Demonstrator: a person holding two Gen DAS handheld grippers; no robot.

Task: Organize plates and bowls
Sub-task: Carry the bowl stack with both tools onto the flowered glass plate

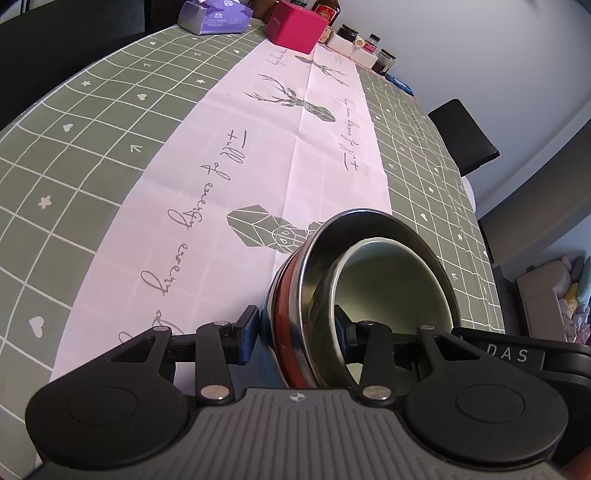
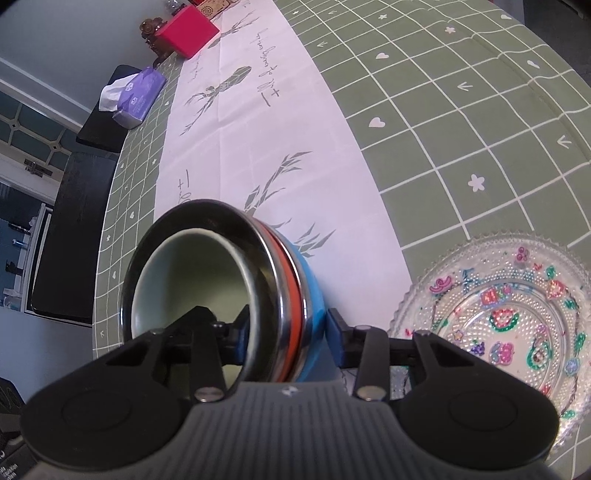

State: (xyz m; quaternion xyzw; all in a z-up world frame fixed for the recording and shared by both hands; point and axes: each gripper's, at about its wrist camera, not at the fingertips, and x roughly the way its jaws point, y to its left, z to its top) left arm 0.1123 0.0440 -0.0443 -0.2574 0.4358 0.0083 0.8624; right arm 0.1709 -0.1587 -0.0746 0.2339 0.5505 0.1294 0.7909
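Left wrist view
Stacked bowls: lower centre-right of the frame, tipped on edge; a pale green bowl sat nested in a steel-rimmed bowl with a red band.
My left gripper: jaws clamped on the wall of the stack, one blue pad outside, one inside.
Tablecloth: green check with a white runner up the middle.
Far end: pink box and purple tissue pack along the top edge.

Right wrist view
Stacked bowls: lower centre-left, rim toward the lens, blue outer shell to the right.
My right gripper: jaws closed on the opposite wall.
Glass plate: lower right, patterned with coloured flowers, flat on the cloth just beside my right finger.
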